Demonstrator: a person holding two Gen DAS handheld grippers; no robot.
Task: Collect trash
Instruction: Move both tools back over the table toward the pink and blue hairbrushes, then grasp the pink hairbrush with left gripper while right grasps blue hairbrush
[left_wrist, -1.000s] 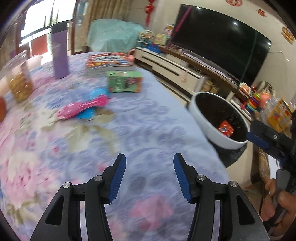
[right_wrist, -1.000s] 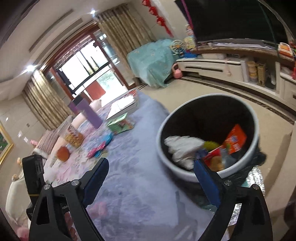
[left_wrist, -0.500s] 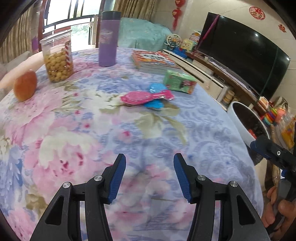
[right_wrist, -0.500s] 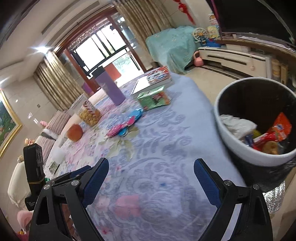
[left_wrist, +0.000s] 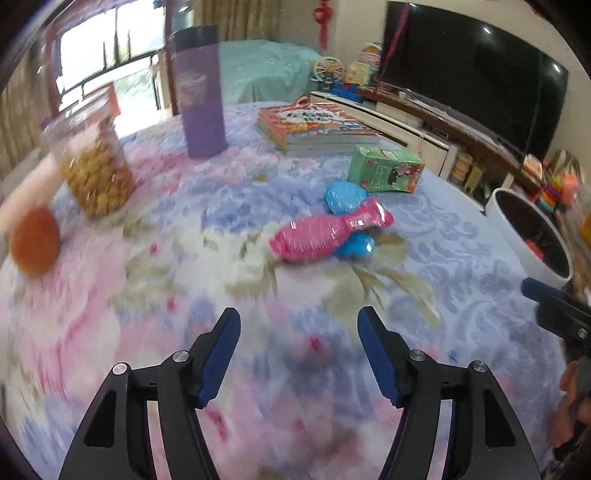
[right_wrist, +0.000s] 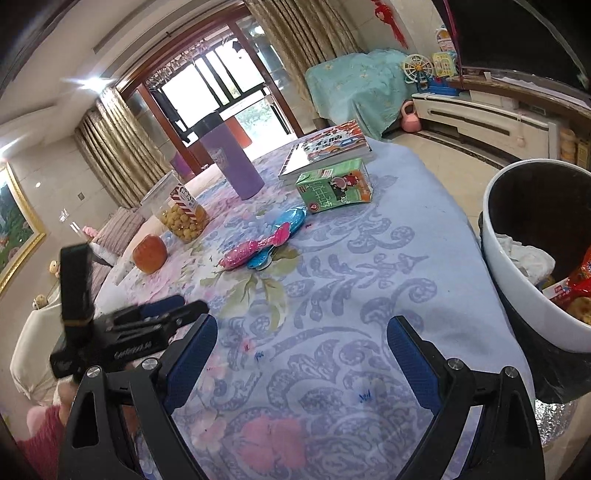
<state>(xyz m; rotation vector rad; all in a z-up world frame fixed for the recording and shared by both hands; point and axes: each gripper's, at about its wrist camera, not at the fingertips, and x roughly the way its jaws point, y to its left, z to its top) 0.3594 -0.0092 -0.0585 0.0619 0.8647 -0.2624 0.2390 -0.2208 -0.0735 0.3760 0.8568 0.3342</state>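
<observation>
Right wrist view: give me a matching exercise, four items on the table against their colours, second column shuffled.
Items:
1. tumbler
2. carton
3. wrapper
4. round fruit

Colours:
A. orange
B. green
C. purple
D. pink

Pairs: 1-C, 2-B, 3-D, 4-A

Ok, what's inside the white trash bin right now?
In the trash bin: crumpled white tissue, a red snack wrapper and something yellowish. Whatever lies beneath them is covered.
</observation>
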